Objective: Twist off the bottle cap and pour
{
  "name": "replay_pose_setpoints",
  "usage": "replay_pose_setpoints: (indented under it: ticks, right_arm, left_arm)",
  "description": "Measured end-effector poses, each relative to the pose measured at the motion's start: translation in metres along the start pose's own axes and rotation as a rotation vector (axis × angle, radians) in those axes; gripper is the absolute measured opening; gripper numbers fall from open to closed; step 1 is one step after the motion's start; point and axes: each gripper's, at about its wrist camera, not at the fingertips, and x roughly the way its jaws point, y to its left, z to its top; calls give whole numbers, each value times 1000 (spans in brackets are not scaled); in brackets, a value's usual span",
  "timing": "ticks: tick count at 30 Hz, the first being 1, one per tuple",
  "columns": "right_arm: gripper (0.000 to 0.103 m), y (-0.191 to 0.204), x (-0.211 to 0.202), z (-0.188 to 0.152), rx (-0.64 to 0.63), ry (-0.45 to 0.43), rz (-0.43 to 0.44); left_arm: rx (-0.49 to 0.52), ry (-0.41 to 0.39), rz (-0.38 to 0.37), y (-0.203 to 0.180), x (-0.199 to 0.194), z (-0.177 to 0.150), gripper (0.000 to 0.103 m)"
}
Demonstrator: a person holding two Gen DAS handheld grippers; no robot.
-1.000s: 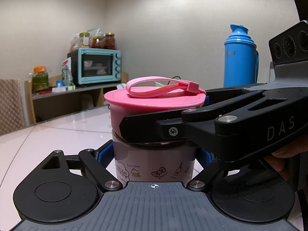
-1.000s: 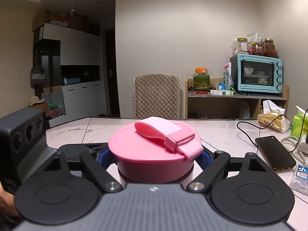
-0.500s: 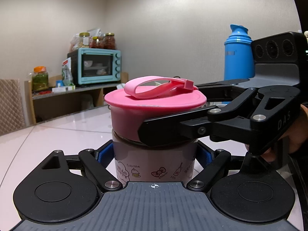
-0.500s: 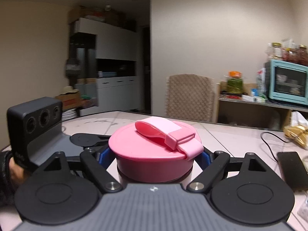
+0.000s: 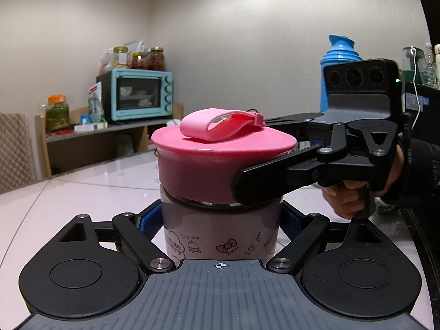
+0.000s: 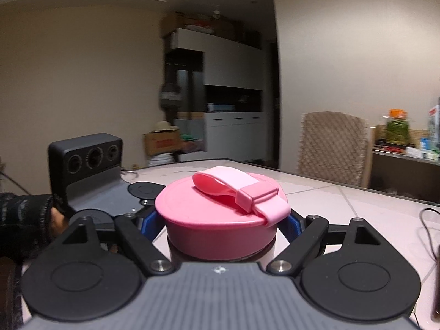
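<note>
Pale glossy tiles cover the table (image 5: pixel 82 189), with a teal toaster oven (image 5: pixel 137 95) on a shelf behind and a blue thermos (image 5: pixel 339 63) to the right. On the table stands the bottle (image 5: pixel 220 231), a squat printed jar topped by a wide pink cap (image 5: pixel 222 148) with a carry strap (image 6: pixel 236 189). The left gripper (image 5: pixel 220 220) clamps the bottle body between its blue pads. The right gripper (image 6: pixel 221 225) is closed around the cap's sides. By my reading the unscrewing step is under way; a dark gap under the cap suggests it is loosening. The next move calls for more twisting of the cap while the body is held firm, then a straight lift.
</note>
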Motion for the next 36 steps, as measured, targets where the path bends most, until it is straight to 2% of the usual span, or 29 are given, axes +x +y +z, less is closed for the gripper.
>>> replay_pose_setpoints:
  ticks: [3, 11, 13, 14, 31, 36]
  right_arm:
    - [86, -4, -2, 1, 2, -6, 28]
    - [88, -5, -7, 0, 0, -3, 1]
    - [99, -1, -9, 1, -5, 1, -41]
    - [100, 0, -10, 1, -4, 0, -46]
    - [103, 56, -12, 4, 105, 19, -404]
    - [103, 70, -5, 4, 115, 19, -480]
  left_arm:
    - [0, 0, 0, 0, 0, 0, 89]
    - [0, 0, 0, 0, 1, 0, 89]
    - [0, 0, 0, 0, 1, 0, 89]
    - [0, 0, 0, 0, 1, 0, 89]
    - [0, 0, 1, -1, 1, 0, 90]
    - [0, 0, 1, -1, 1, 0, 90]
